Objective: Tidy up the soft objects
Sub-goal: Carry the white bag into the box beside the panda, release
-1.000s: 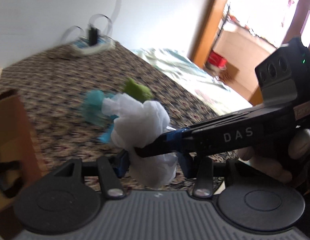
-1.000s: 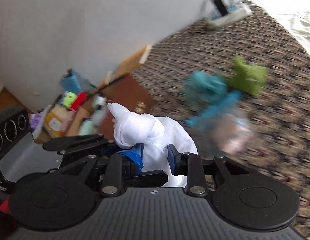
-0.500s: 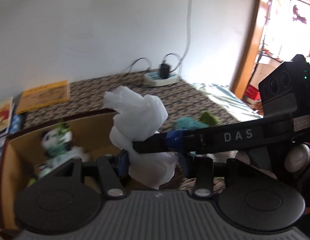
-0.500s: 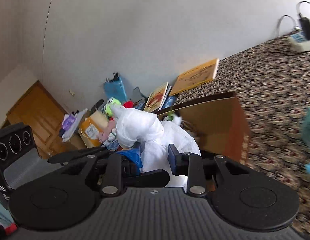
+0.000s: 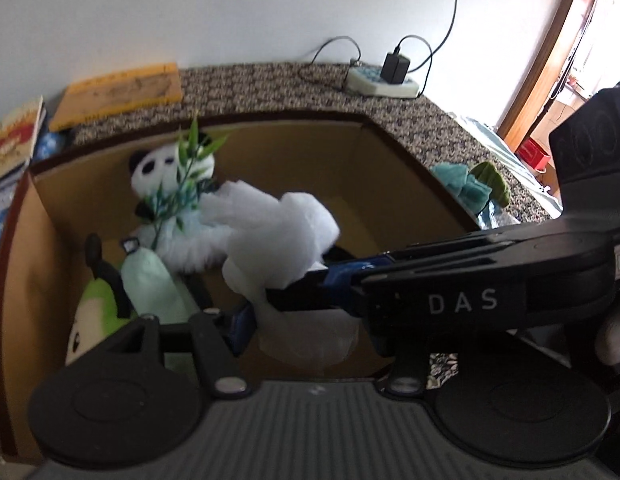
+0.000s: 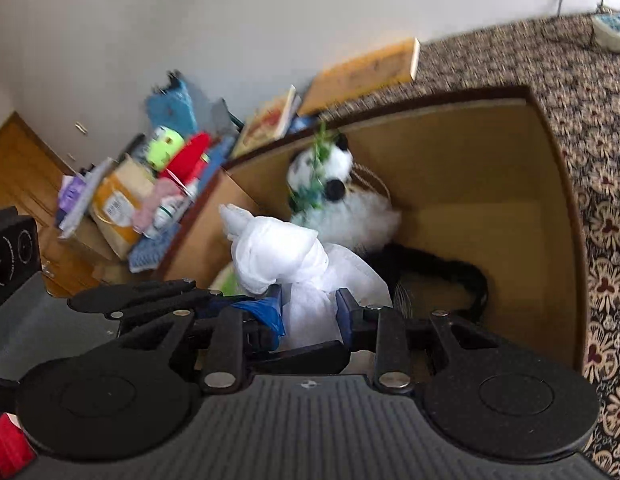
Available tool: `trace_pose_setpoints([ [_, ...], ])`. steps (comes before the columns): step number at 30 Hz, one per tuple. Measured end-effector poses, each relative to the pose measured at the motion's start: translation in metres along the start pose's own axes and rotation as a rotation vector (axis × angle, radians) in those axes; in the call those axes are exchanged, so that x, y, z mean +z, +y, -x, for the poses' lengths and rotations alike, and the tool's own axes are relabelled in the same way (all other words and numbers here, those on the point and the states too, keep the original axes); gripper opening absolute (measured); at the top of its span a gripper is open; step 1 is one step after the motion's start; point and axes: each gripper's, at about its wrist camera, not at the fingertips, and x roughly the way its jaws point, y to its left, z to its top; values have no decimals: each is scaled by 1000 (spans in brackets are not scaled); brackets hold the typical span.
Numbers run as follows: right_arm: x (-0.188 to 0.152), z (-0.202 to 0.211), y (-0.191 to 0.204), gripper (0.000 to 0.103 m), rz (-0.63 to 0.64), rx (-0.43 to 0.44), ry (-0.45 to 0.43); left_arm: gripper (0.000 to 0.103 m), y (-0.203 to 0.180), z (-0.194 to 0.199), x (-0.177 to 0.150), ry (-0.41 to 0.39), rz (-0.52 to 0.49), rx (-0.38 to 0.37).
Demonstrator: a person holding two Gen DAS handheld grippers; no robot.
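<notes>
Over the open brown cardboard box (image 5: 410,184) we hold a crumpled white cloth bundle (image 5: 278,236) between both tools. Our right gripper (image 6: 310,312) pinches its lower part, while our left gripper (image 5: 310,320) has just been widening its jaws with the cloth between them; whether they grip we cannot tell. Below, a plush panda with green leaves (image 5: 170,172) lies inside the box.

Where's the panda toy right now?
In both wrist views the panda toy sits inside the cardboard box, against its far wall, just behind the white bundle.
</notes>
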Motion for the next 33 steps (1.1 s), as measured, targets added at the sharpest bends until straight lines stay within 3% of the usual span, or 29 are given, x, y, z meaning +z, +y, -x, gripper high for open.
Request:
trace_pose_setpoints([
  [9, -6, -9, -14, 14, -114, -47, 46, 62, 9, -18, 2, 53, -9, -36],
  [21, -7, -12, -17, 15, -155, -103, 43, 66, 14, -33, 11, 121, 15, -43],
  [33, -4, -11, -13, 17, -148, -121, 85, 72, 12, -33, 8, 127, 58, -1],
])
